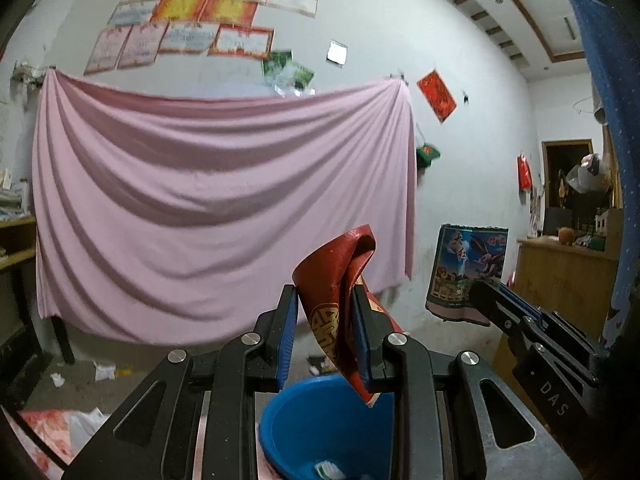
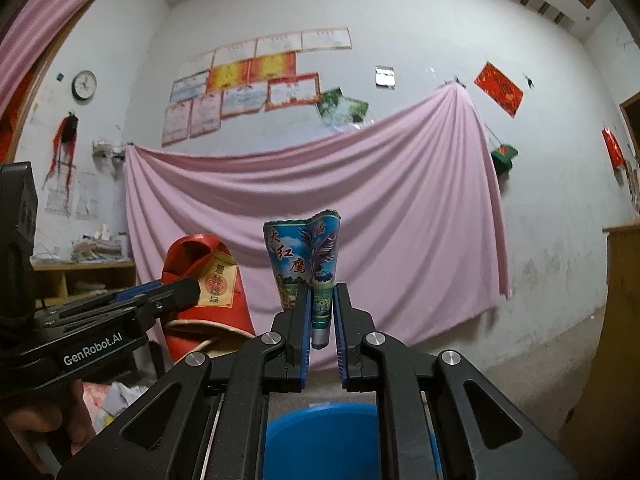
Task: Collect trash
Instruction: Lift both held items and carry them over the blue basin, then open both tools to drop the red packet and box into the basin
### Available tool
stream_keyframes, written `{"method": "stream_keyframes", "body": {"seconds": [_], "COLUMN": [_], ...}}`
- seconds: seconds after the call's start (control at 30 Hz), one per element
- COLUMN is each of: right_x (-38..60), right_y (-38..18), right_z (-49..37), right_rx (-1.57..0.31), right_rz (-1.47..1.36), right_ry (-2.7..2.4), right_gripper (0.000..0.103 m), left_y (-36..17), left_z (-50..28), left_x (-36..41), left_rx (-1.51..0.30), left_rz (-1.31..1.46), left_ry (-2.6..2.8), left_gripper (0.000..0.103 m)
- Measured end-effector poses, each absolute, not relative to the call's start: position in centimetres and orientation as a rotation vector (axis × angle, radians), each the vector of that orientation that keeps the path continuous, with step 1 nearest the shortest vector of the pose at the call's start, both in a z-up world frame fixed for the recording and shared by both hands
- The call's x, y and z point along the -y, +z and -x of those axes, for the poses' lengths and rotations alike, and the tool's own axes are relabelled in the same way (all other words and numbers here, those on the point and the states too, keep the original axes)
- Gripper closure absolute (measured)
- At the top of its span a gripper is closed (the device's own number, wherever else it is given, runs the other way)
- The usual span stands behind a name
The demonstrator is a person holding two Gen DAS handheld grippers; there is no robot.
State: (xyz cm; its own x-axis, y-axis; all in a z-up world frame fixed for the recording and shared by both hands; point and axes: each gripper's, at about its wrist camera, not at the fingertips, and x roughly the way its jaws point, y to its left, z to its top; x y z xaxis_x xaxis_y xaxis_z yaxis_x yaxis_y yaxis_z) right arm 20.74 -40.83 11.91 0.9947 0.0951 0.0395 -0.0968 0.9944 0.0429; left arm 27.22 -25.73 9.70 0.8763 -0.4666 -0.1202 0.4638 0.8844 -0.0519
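Note:
My left gripper (image 1: 325,312) is shut on a crumpled red wrapper (image 1: 340,280) with a gold emblem; the wrapper stands up between the pads and hangs down over a blue bucket (image 1: 320,432). My right gripper (image 2: 322,312) is shut on a flattened blue wrapper (image 2: 306,256) printed with an eagle and red characters. Below its fingers lies the blue bucket (image 2: 320,440). In the left wrist view the right gripper (image 1: 480,300) holds the blue wrapper (image 1: 466,268) to the right. In the right wrist view the left gripper (image 2: 180,290) with the red wrapper (image 2: 208,280) sits to the left.
A pink sheet (image 1: 208,208) hangs on the far wall. Scraps of white paper (image 1: 104,370) and a plastic bag (image 1: 60,428) lie on the floor at left. A wooden cabinet (image 1: 560,280) stands right, shelves (image 2: 80,272) left. A hand (image 2: 40,432) grips the left tool.

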Motion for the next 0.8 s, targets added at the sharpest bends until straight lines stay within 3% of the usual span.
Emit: {"method": "stream_keyframes", "body": {"seconds": [0.8], "right_x": [43.0], "right_y": [5.7], "right_z": [-25.9], "right_rx": [-0.287], "right_rz": [-0.146], "right_ry": [0.095], "right_gripper": [0.091], "left_y": [3.2], "left_z": [-34.3], "left_x": [28.0], "left_rx": [-0.596], "left_rz": [0.097], "left_ry": [-0.47], "left_gripper": [0.08]}}
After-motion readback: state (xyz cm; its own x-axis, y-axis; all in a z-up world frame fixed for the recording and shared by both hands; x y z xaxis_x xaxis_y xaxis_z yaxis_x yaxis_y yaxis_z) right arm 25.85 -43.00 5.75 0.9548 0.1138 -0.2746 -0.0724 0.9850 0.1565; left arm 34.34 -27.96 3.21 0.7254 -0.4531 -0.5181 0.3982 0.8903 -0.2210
